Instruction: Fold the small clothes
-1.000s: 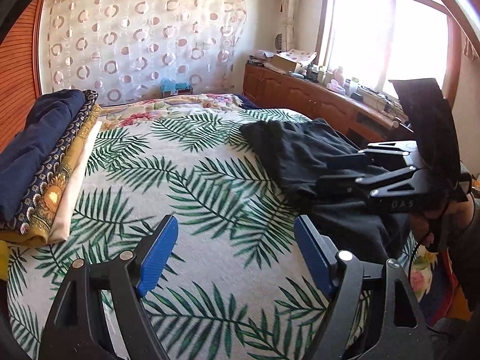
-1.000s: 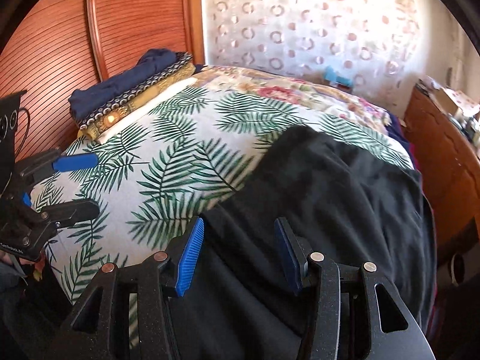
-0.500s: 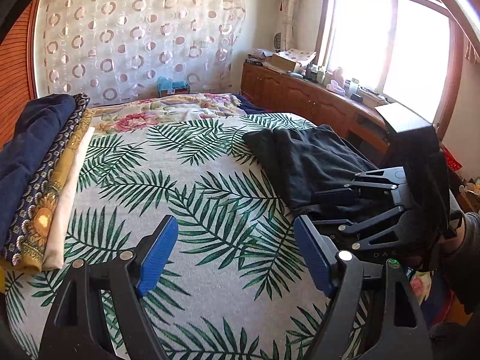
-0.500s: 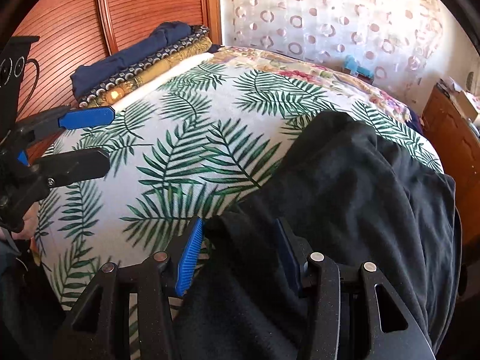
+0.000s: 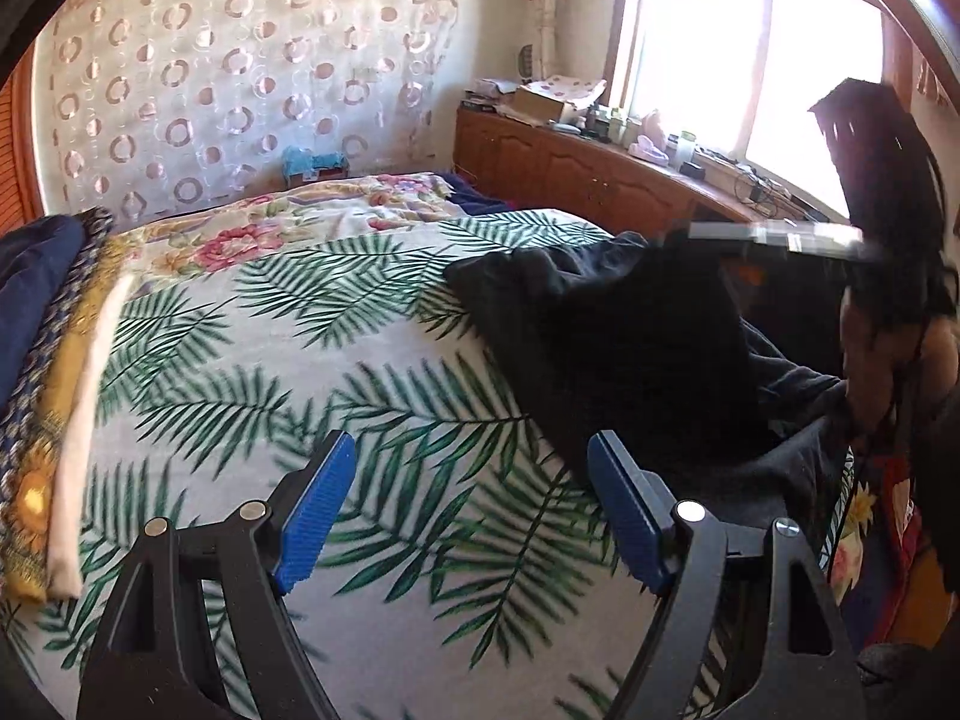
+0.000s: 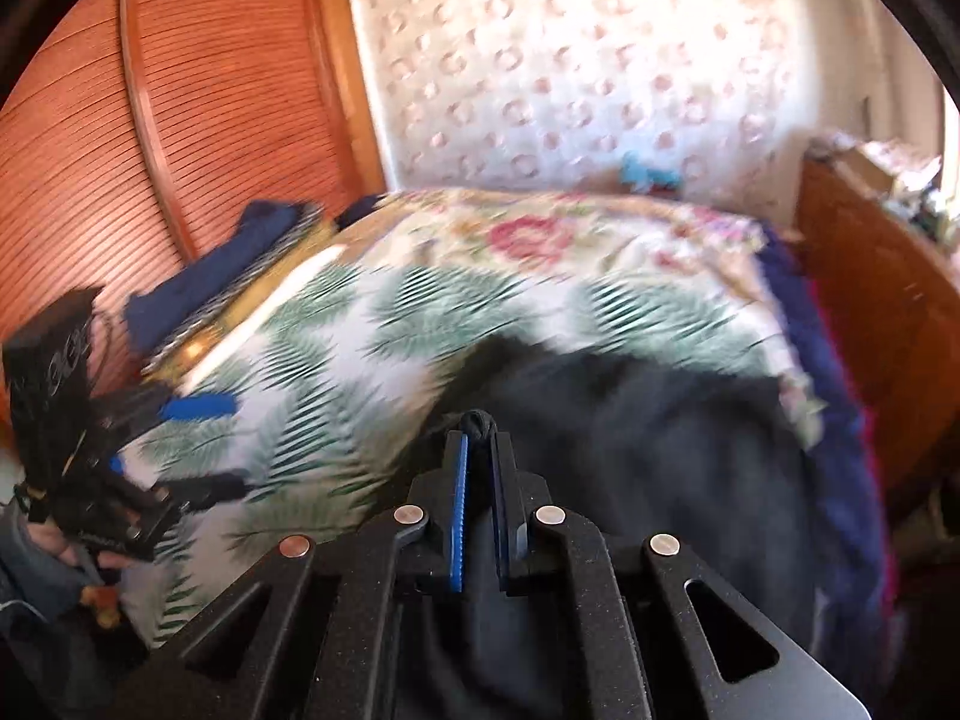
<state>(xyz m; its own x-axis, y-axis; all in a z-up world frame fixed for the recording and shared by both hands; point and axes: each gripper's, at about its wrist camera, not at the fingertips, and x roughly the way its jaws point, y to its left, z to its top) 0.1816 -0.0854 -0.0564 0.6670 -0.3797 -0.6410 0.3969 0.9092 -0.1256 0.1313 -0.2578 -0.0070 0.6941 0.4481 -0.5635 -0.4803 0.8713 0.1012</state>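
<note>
A black garment (image 5: 630,348) lies crumpled on the right side of the palm-leaf bedspread (image 5: 270,330). My right gripper (image 6: 477,438) is shut on a bunched fold at the black garment's (image 6: 660,450) near edge. In the left wrist view this gripper is a blurred bar (image 5: 780,237) raised above the bed, with dark cloth hanging from it. My left gripper (image 5: 471,450) stands open over bare bedspread just left of the garment, nothing between its blue pads. The right wrist view shows the left gripper (image 6: 204,447) at the far left, held by a hand.
A stack of folded clothes (image 5: 48,372) sits along the bed's left side, against a slatted wooden panel (image 6: 90,120). A floral quilt (image 5: 336,222) covers the far end. A wooden cabinet (image 5: 600,174) with clutter runs under the window at right.
My right gripper has closed on the black garment's edge and lifted it off the bed. My left gripper has shifted across the bedspread, still open.
</note>
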